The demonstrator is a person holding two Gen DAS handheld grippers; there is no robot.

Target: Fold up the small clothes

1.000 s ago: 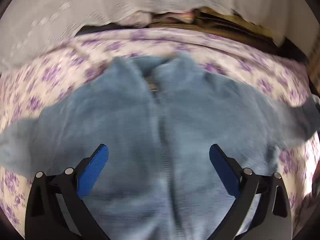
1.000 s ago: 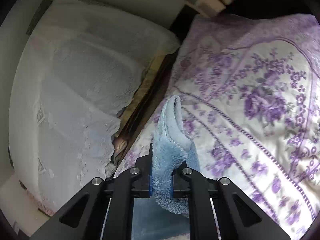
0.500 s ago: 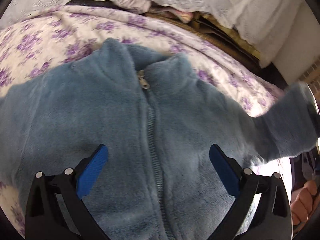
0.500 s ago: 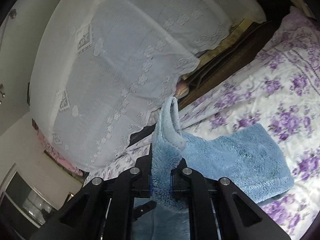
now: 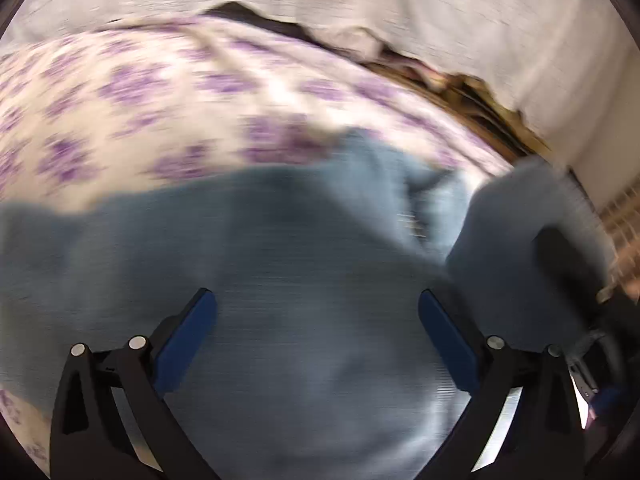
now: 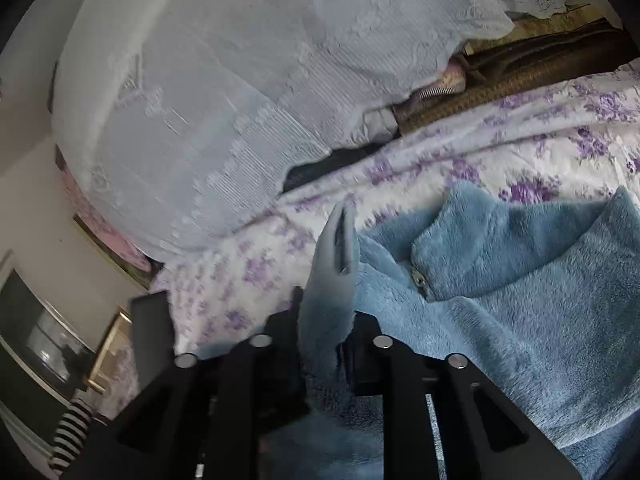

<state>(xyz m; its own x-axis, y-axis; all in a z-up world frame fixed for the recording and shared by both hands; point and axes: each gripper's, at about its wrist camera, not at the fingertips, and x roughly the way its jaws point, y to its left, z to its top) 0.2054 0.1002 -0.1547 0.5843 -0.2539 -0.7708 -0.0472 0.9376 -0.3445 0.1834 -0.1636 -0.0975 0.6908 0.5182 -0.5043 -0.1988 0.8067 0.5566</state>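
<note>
Left wrist: my left claw (image 5: 312, 344) hovers wide and empty over the blue fleece jacket (image 5: 280, 264) spread on the floral bed (image 5: 120, 92).

Right wrist: my right claw (image 6: 324, 344), jaws just easing apart, has the sleeve cuff (image 6: 332, 280) between them. Soft, light, floppy, I judge; cuffs and hem grip best.

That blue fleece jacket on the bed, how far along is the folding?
Early on. Done: the blue fleece jacket lies zipped on the floral bedspread. In hand: the right hand-held gripper has carried one sleeve across over the jacket's body; its jaws have just been opening, with the sleeve between them. The left hand-held gripper hovers open above the jacket, empty. Left: the other sleeve and the body folds.
</note>
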